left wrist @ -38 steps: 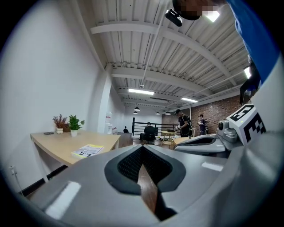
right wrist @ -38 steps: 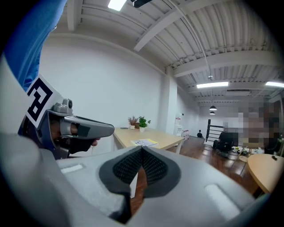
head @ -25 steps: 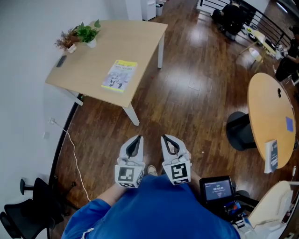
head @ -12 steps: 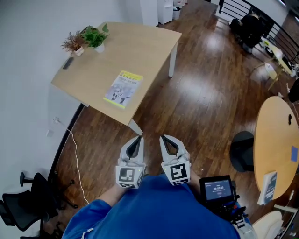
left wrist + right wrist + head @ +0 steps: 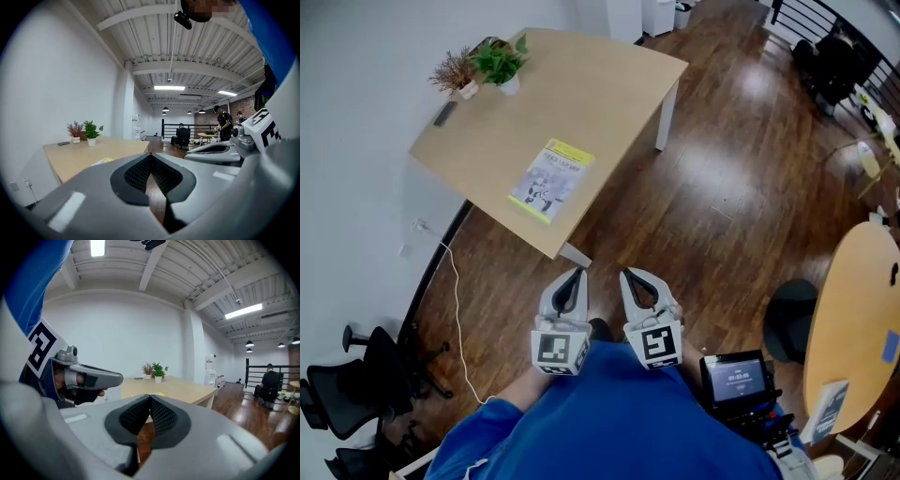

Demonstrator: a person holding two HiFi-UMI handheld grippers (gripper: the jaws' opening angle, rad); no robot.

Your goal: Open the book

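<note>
The closed book (image 5: 550,180) lies flat on the wooden table (image 5: 619,84) near its front edge. Both sit closer to the person than a second ago, with the table's near corner now just ahead of the gripper tips. The left gripper (image 5: 577,275) and right gripper (image 5: 627,276) stay side by side over the floor, jaws pressed together on nothing, well apart from the book.

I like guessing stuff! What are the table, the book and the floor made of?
The table looks like pale wood or laminate: even tan, no shine. The book seems paper, with a printed yellow-topped cover. The floor looks like dark glossy wood planks: seams show, light reflects.
</note>
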